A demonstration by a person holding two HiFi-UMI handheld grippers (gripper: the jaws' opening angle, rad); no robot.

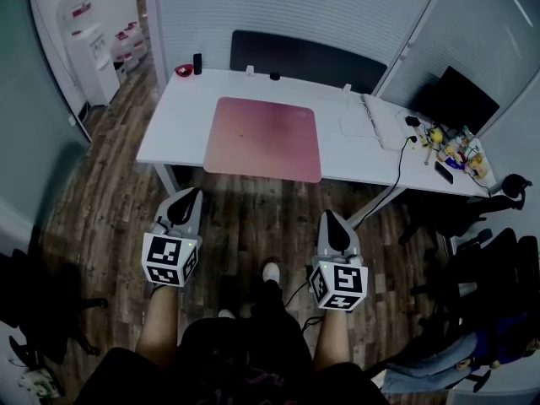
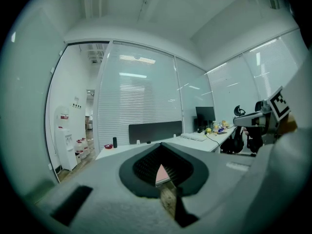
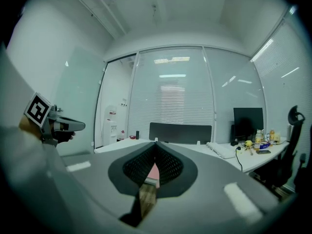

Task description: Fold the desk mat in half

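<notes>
Mat (image 1: 263, 138) flat and unfolded on the desk (image 1: 173, 129), close to its front edge. Left gripper (image 1: 191, 194) and right gripper (image 1: 332, 218) side by side over the floor, short of the desk, each with jaws pressed together on nothing. Mat ahead of both, well apart from either, only a pink sliver past the closed tips in each gripper view.

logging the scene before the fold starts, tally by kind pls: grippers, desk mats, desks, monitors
grippers: 2 (left gripper, right gripper)
desk mat, pink: 1
desk, white: 1
monitor, dark: 1
total: 5
</notes>
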